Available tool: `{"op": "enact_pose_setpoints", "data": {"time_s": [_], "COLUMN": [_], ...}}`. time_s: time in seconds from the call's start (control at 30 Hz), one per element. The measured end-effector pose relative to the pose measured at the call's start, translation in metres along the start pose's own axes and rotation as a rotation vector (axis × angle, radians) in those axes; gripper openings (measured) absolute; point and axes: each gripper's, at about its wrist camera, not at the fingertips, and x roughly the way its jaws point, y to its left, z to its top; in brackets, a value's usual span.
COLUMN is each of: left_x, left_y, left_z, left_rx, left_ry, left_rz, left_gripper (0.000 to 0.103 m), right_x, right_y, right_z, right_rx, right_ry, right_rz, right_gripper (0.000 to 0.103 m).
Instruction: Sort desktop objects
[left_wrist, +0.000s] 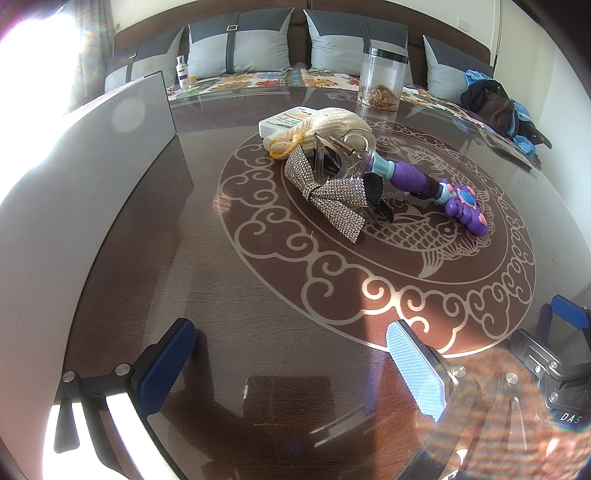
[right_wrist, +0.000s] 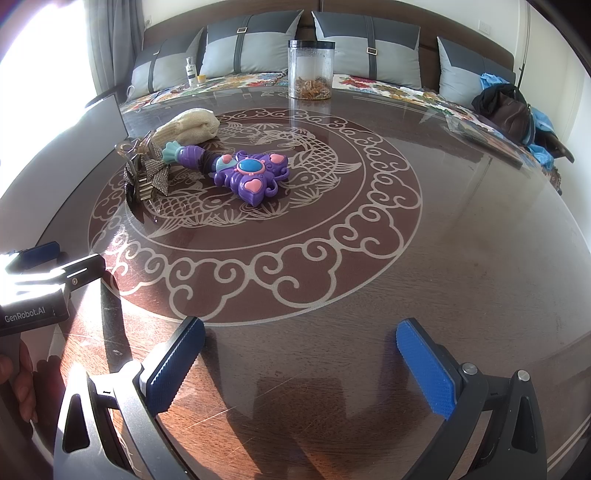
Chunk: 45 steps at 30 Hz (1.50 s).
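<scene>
Purple plastic toy wand (right_wrist: 242, 171): one; a ribbed handle with a teal collar, a butterfly-shaped head with pink hearts and one blue oval; it lies flat at the middle of the table, on the fish pattern.
Rhinestone bow (left_wrist: 328, 192): one; silver, grainy and glittering, with ribbon tails; it touches the wand's handle end.
Clear hair claw (left_wrist: 341, 153): one; transparent plastic with a metal spring, lying on the bow.
Knitted cream pouch (right_wrist: 188, 125): one; soft and rounded, just behind the clips.
White flat box (left_wrist: 282, 123): one; partly under the pouch.
Table (right_wrist: 461, 258): dark wood under glass, round pale ornament of clouds and fishes.
Clear jar (right_wrist: 311, 68): one; a cylinder with a dark lid, brownish bits at the bottom, at the far edge.
Left gripper (left_wrist: 291, 373): jaws wide apart, nothing between them, blue ribbed pads.
Right gripper (right_wrist: 306, 369): jaws wide apart, nothing between them.
Grey cushions (right_wrist: 251, 50): four, on the sofa behind.
</scene>
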Motion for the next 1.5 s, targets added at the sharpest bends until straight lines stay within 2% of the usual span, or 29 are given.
{"op": "enact_pose_setpoints", "data": {"time_s": [0.4,0.53,0.63,0.7,0.8,0.97,1.13,1.3,1.43,1.5], "left_x": [0.000,0.001,0.002,0.005,0.017,0.047,0.067,0.069,0.058,0.064], "left_y": [0.000,0.002,0.002,-0.002,-0.011,-0.017,-0.021,-0.025,-0.021,-0.023], "left_z": [0.000,0.006,0.017,0.030,0.051,0.080,0.105,0.109,0.112,0.121], "left_rx": [0.003,0.013,-0.034,-0.052,-0.055,-0.039,-0.042,-0.039,-0.115,-0.131], "left_ry": [0.002,0.046,0.050,0.048,0.057,0.082,0.082,0.096,0.035,0.036], "left_rz": [0.000,-0.013,-0.099,-0.122,-0.099,-0.013,0.023,0.019,-0.043,-0.018], "left_gripper": [0.103,0.103,0.103,0.103,0.103,0.103,0.103,0.103,0.103,0.103], "right_x": [0.000,0.000,0.000,0.000,0.000,0.000,-0.001,-0.001,-0.001,-0.001], "right_y": [0.000,0.000,0.000,0.000,0.001,0.001,0.001,0.001,0.001,0.000], "right_z": [0.000,0.000,0.000,0.000,0.000,0.000,0.000,0.000,0.000,0.000], "right_rx": [-0.001,-0.001,-0.001,-0.001,-0.001,-0.001,-0.001,-0.001,-0.002,-0.001], "right_ry": [0.000,0.000,0.000,0.000,0.000,0.000,0.000,0.000,0.001,0.001], "right_rz": [0.000,0.000,0.000,0.000,0.000,0.000,0.000,0.000,-0.001,0.000], "right_gripper": [0.103,0.103,0.103,0.103,0.103,0.103,0.103,0.103,0.103,0.103]}}
